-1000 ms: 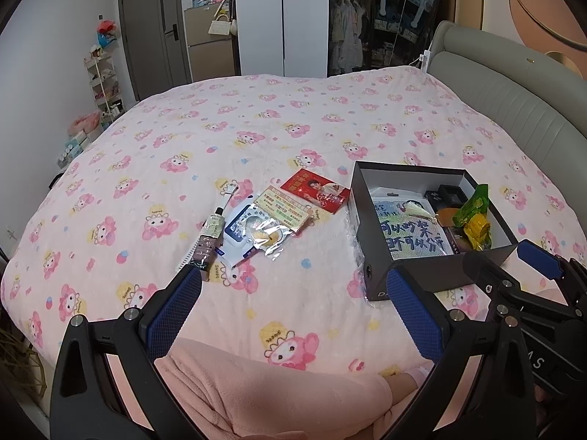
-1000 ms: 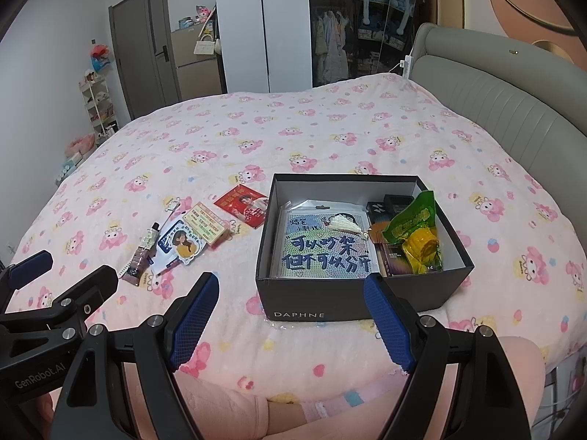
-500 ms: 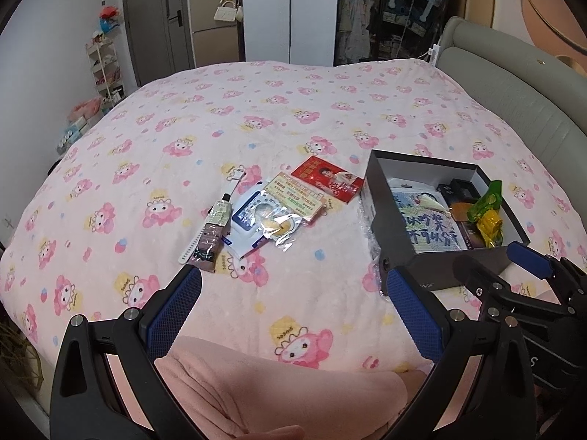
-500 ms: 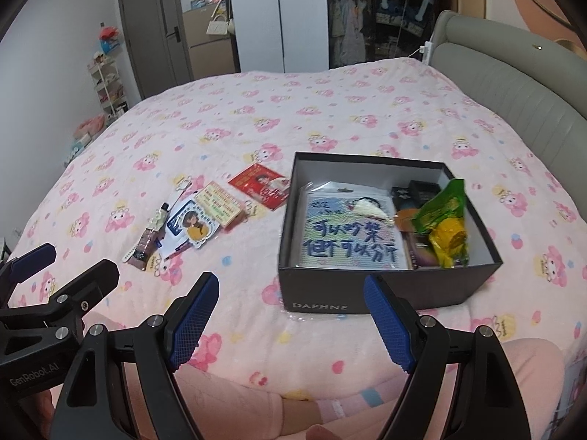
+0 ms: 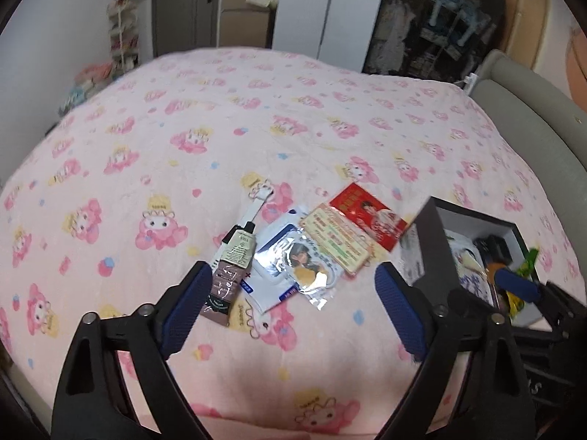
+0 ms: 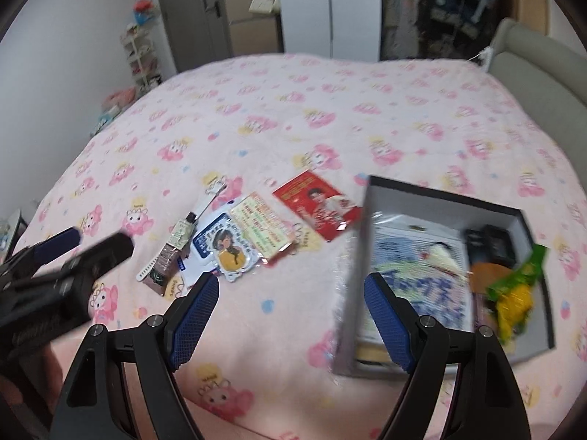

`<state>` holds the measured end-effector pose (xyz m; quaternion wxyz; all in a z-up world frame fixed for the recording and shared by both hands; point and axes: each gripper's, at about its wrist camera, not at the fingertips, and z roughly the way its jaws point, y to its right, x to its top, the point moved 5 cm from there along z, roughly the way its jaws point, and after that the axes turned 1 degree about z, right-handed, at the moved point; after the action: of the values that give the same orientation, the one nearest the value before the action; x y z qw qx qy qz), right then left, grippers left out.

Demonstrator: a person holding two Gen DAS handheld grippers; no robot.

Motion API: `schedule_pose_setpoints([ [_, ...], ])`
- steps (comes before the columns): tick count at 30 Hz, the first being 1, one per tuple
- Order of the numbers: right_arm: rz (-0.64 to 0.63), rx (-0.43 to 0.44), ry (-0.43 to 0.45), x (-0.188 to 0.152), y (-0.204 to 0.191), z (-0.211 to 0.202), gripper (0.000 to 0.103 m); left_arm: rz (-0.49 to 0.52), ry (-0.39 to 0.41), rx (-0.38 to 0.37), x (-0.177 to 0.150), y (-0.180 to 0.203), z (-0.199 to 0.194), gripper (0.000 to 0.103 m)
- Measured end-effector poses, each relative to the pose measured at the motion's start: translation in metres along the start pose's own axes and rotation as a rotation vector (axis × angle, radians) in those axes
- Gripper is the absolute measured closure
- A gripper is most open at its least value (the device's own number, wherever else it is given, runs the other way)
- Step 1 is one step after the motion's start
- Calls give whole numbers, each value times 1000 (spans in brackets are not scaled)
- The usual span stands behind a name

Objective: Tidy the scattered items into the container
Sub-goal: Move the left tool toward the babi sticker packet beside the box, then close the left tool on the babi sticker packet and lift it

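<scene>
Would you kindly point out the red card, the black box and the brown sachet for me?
red card (image 5: pixel 367 216): left wrist view, middle of its printed face.
black box (image 6: pixel 354 286): right wrist view, outer side wall.
brown sachet (image 5: pixel 223 286): left wrist view, middle of the pouch.

Fuzzy cloth bedspread (image 5: pixel 256 117); glossy plastic sachets (image 5: pixel 304 267)

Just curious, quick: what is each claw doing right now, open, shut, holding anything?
Left claw: open, holding nothing, over the bed.
Right claw: open, holding nothing.

Flat packets (image 5: pixel 312 253) lie overlapped on the bedspread beside the open black box (image 6: pixel 444 198)
</scene>
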<state>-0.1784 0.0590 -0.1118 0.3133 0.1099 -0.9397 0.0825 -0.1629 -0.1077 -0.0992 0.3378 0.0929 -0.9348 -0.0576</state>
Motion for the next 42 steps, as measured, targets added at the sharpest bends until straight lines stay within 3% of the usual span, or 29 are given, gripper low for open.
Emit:
schedule_pose_setpoints([
  [4,-28,43,-67,5,-15,41,23,-102,-130,-54,2,-18,49,19],
  [7,-49,63,-128,0,-27,72,24,-162,-257,-106,2,-22,86,29],
  [9,-54,77,-156,-4,-32,90,25,-166,-303,-100,6,-23,106,34],
  [16,-38,39,-213,-19,-29,143,27,-184,-405,-110,-5,-28,164,34],
  [21,-16,-42,-179,-17,-14,159,27,-227,-392,-137,0,-35,180,36],
  [22,-13,-56,-161,-16,-11,159,27,-216,-390,-139,2,-33,183,39],
  [23,-11,-61,-144,-14,-10,159,27,-201,-393,-133,3,-31,187,49],
  [26,3,-35,-129,-14,-6,161,27,-165,-384,-94,6,-27,198,52],
  [30,60,40,-211,-27,1,178,27,-156,-386,-97,7,-27,199,52],
  [33,94,63,-214,-30,5,178,30,-148,-444,-133,-3,-23,188,53],
  [35,96,50,-203,-31,6,173,31,-141,-489,-164,-11,-20,180,64],
  [37,98,34,-192,-33,8,168,31,-142,-500,-218,-17,-15,171,65],
  [39,99,19,-182,-34,9,163,31,-145,-478,-222,-15,-14,168,65],
  [42,102,-4,-166,-36,10,156,31,-142,-415,-155,-8,-20,173,65],
])
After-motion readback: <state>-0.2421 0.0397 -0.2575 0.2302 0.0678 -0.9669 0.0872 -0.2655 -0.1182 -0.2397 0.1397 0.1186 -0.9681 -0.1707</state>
